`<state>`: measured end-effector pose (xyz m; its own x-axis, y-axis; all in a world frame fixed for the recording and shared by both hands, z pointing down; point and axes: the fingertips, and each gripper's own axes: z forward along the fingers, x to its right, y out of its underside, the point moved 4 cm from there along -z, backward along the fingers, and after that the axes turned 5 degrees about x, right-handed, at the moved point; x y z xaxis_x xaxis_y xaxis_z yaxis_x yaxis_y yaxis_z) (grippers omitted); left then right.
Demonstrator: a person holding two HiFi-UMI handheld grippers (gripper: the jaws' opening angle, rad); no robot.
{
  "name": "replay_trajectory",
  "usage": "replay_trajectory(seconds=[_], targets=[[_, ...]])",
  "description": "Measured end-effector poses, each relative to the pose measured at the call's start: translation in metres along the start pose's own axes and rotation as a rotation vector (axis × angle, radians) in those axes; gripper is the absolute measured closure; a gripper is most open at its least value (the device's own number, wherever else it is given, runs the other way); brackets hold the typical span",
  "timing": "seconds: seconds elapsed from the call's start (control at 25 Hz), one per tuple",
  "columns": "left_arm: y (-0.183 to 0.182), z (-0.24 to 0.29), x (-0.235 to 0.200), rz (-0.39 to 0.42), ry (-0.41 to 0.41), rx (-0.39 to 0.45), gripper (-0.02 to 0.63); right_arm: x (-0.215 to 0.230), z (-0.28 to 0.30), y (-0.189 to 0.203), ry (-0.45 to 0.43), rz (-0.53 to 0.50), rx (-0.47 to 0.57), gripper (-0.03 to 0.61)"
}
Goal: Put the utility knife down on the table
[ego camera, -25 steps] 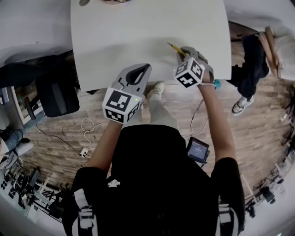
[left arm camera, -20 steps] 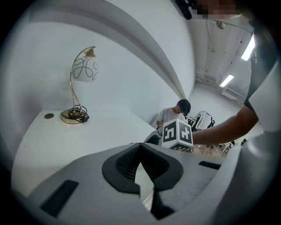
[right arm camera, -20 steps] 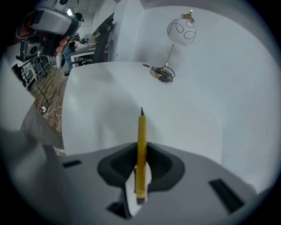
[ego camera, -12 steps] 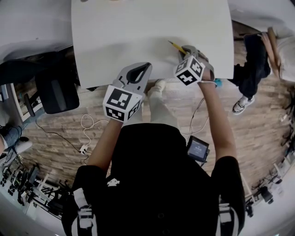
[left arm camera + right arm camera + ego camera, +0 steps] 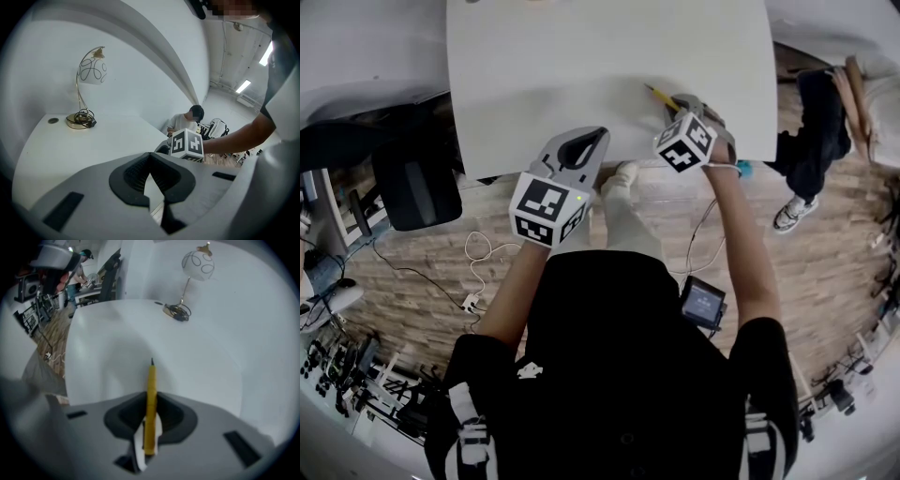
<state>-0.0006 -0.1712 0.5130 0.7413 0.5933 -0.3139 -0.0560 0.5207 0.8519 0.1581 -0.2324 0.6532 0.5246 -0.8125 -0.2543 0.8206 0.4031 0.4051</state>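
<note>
A thin yellow utility knife stands out forward between the jaws of my right gripper, which is shut on it. Its dark tip points over the white table. From the head view the utility knife slants up-left from the right gripper, just above the table's near edge. My left gripper hangs at the table's near edge, left of the right one, its jaws shut on nothing. The left gripper looks across the table at the right gripper's marker cube.
A gold-based lamp with a white globe shade stands at the table's far side. A person in dark trousers stands right of the table. A black chair and floor cables lie to the left.
Both grippers keep their places and the knife stays gripped; only the head camera has shifted slightly.
</note>
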Motion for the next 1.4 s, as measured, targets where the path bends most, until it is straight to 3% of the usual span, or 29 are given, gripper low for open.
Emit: replay_trajectory(seconds=[0.52,0.88,1.4], targets=[[-0.012,-0.003,-0.001,0.015,0.009,0.010,0.595,-0.003,-0.010,-0.006,-0.048,0.038,0.017,0.466],[-0.027,-0.005,0.000,0.047,0.017,0.030,0.595,0.004,-0.026,-0.013,-0.028,0.081,0.043,0.466],[-0.061,-0.018,-0.008,0.113,0.041,0.084,0.595,0.022,-0.094,-0.063,0.085,0.253,0.261,0.534]])
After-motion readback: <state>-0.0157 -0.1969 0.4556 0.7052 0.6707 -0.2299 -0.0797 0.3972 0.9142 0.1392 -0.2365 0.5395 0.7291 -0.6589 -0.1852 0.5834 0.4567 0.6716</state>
